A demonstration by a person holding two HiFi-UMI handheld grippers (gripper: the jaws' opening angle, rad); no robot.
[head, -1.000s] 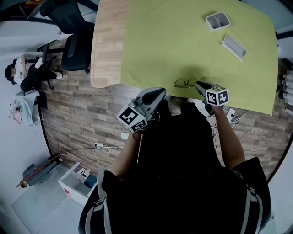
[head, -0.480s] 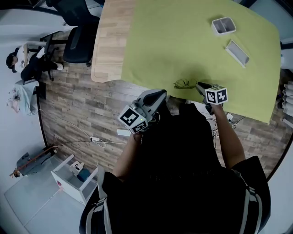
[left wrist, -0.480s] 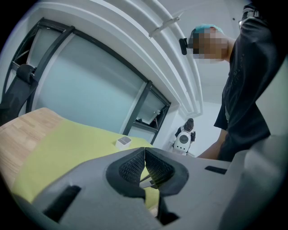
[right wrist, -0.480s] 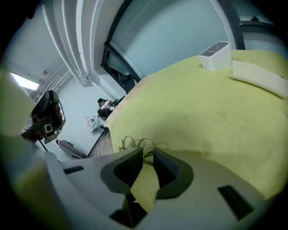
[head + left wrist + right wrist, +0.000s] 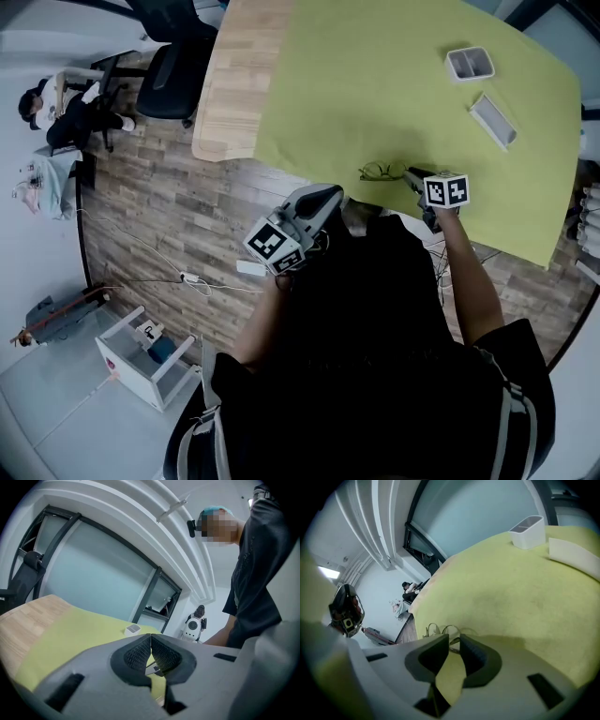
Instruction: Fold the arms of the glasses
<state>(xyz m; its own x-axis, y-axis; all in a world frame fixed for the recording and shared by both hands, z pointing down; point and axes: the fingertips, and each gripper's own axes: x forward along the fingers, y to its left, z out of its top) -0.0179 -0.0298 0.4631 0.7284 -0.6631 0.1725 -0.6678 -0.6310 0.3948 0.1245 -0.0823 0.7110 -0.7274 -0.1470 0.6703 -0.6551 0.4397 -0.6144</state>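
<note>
Glasses (image 5: pixel 380 172) lie at the surface's (image 5: pixel 375 84) near edge. Your right gripper (image 5: pixel 410 174) sits just beside them, fingers narrowly spread. Your left gripper (image 5: pixel 333 192) is apart from them, fingers pressed together. Push one arm gently inward.

The glasses (image 5: pixel 381 172) lie at the tabletop's (image 5: pixel 356 84) near edge, the right claw (image 5: pixel 410 173) just beside at 3 o'clock; a box (image 5: pixel 470 64) and case (image 5: pixel 493 120) sit farther off at 1 o'clock.

Left tongs (image 5: pixel 151 641) closed tip to tip, yellow-green cloth (image 5: pixel 61 630) beyond them.
</note>
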